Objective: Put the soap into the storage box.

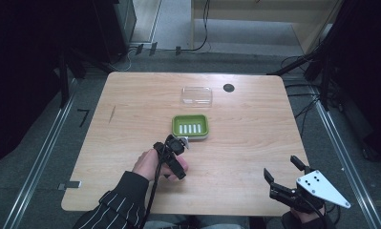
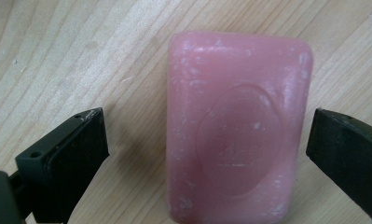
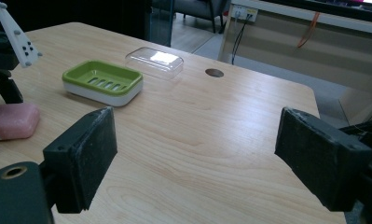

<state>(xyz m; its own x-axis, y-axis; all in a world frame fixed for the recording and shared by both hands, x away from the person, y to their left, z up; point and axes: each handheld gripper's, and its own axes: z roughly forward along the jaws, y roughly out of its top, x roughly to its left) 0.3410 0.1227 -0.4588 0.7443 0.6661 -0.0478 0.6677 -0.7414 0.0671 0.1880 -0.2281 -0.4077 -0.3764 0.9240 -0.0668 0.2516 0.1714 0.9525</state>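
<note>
A pink bar of soap (image 2: 237, 126) lies flat on the wooden table (image 2: 81, 56), between the jaws of my left gripper (image 2: 207, 128). The jaws stand open on either side of it, the right one close to the bar's edge and the left one a clear gap away. In the high view the left gripper (image 1: 174, 160) points down at the table just in front of a green soap dish (image 1: 190, 126), and the hand hides the soap. My right gripper (image 1: 281, 167) hovers open and empty near the front right corner. From there the soap (image 3: 11, 121) shows at far left.
The green slotted dish (image 3: 102, 81) sits on a white base at mid-table. A clear plastic lid (image 1: 196, 95) lies behind it, beside a round cable hole (image 1: 228, 88). Bare wood stretches across the right half of the table (image 3: 211, 121).
</note>
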